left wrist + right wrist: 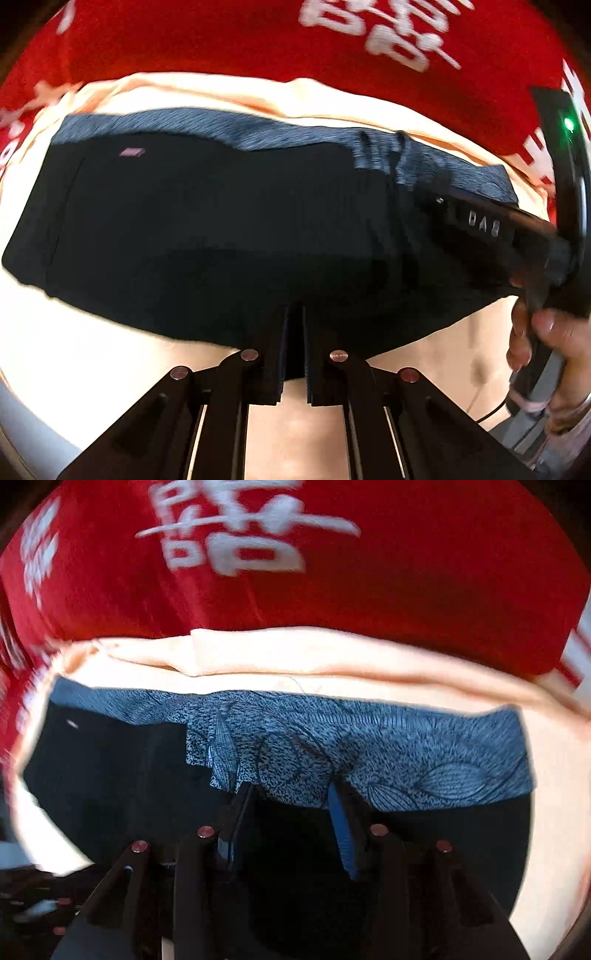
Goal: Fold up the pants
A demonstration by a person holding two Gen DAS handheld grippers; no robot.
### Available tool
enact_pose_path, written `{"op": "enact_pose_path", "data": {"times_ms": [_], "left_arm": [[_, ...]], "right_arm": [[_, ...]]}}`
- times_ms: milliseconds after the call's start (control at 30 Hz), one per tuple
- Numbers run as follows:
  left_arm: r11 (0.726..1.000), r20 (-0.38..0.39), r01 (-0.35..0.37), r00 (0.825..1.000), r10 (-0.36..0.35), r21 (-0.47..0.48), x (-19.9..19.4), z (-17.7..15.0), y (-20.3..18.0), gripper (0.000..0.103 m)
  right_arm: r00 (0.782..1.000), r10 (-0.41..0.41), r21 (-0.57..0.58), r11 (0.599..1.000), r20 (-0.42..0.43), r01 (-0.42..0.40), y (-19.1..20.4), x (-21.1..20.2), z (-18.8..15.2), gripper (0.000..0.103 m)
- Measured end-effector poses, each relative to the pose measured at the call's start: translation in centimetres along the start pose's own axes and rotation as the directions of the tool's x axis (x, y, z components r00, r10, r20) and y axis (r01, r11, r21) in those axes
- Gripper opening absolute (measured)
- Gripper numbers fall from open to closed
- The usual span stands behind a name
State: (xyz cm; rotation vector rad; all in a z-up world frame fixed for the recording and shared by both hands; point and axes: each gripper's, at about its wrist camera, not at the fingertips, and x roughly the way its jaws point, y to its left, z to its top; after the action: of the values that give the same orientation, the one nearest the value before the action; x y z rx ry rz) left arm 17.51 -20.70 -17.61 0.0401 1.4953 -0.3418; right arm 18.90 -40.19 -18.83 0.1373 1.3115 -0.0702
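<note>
From your left wrist, the pants (207,229) lie flat and already doubled into a broad dark block on the peach cloth (229,92), which itself sits on the red banner (221,40). The grey patterned waistband (258,129) runs along the far edge of the pants. Your left gripper (293,354) is clenched at the near edge of the pants; the jaws are fully together, but whether any fabric is pinched between them you cannot tell from here. Your right hand (543,339) and its tool come in over the right end of the pants, near the waistband.

From your right wrist, the right gripper (291,812) points down onto the pants (129,775) just on the near side of the waistband (406,746). Its jaws stand partly apart with dark fabric beneath them, and nothing appears pinched.

Expect the pants to be light, soft and floppy: they likely sag and drag rather than hold shape, and the smooth dark cloth may slide on the peach cloth underneath. The waistband is probably the thickest, firmest part, so take hold there or at a doubled edge, catching all layers. Lifting one layer alone would likely undo the fold.
</note>
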Motion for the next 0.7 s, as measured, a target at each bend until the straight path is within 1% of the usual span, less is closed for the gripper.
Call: {"op": "enact_pose_path", "data": {"times_ms": [33, 67, 100, 133, 167, 200, 233, 300, 400, 467, 567, 633, 700], "left_arm": [[1.000, 0.007, -0.005, 1.000, 0.005, -0.015, -0.2, -0.3, 0.5, 0.007], [1.000, 0.013, -0.009, 1.000, 0.009, -0.026, -0.3, -0.6, 0.9, 0.009], [0.999, 0.013, -0.009, 1.000, 0.009, -0.039, -0.4, -0.8, 1.3, 0.018], [0.998, 0.009, -0.002, 1.000, 0.002, -0.056, -0.5, -1.0, 1.8, 0.059], [0.996, 0.013, -0.010, 1.000, 0.011, -0.084, -0.6, -1.1, 2.0, 0.095], [0.994, 0.029, -0.019, 0.999, 0.022, -0.107, -0.9, -1.4, 2.4, 0.099], [0.992, 0.049, -0.019, 0.998, 0.025, -0.122, -1.4, -1.6, 2.9, 0.099], [0.990, 0.049, -0.022, 0.998, 0.029, -0.138, -1.8, -1.9, 3.5, 0.099], [0.987, 0.037, -0.051, 0.998, 0.057, -0.153, -1.9, -2.5, 4.4, 0.099], [0.985, 0.033, -0.047, 0.998, 0.053, -0.168, -1.8, -3.0, 5.6, 0.099], [0.978, 0.018, -0.060, 0.998, 0.065, -0.199, -1.7, -3.9, 7.6, 0.099], [0.978, 0.016, -0.031, 0.999, 0.035, -0.208, -1.9, -4.1, 8.8, 0.099], [0.973, 0.040, -0.039, 0.998, 0.050, -0.228, -2.6, -4.3, 10.5, 0.099]], "right_arm": [[1.000, -0.004, -0.022, 1.000, -0.012, 0.004, 0.5, -0.1, -0.2, 0.045], [0.999, 0.030, -0.025, 0.999, -0.031, -0.031, 0.8, -0.4, -0.6, 0.045], [0.997, 0.068, -0.016, 0.998, -0.045, -0.069, 0.8, -0.7, -1.0, 0.045], [0.995, 0.087, -0.011, 0.996, -0.053, -0.088, 0.9, -1.1, -1.4, 0.046], [0.995, 0.089, -0.014, 0.996, -0.055, -0.090, 1.0, -1.6, -1.9, 0.046], [0.995, 0.088, -0.018, 0.996, -0.054, -0.089, 1.0, -2.1, -2.4, 0.046], [0.995, 0.088, -0.019, 0.996, -0.054, -0.089, 1.1, -2.5, -2.9, 0.046], [0.995, 0.086, -0.021, 0.996, -0.058, -0.087, 1.1, -3.3, -3.5, 0.046], [0.995, 0.077, -0.037, 0.996, -0.070, -0.079, 1.4, -4.2, -4.7, 0.046], [0.994, 0.068, -0.044, 0.996, -0.090, -0.072, 1.8, -4.6, -5.3, 0.046], [0.993, 0.055, -0.071, 0.996, -0.108, -0.063, 3.0, -5.3, -6.4, 0.047], [0.990, 0.051, -0.089, 0.994, -0.131, -0.063, 3.9, -5.5, -7.2, 0.047], [0.988, 0.048, -0.107, 0.992, -0.146, -0.065, 5.2, -5.6, -7.8, 0.047]]}}
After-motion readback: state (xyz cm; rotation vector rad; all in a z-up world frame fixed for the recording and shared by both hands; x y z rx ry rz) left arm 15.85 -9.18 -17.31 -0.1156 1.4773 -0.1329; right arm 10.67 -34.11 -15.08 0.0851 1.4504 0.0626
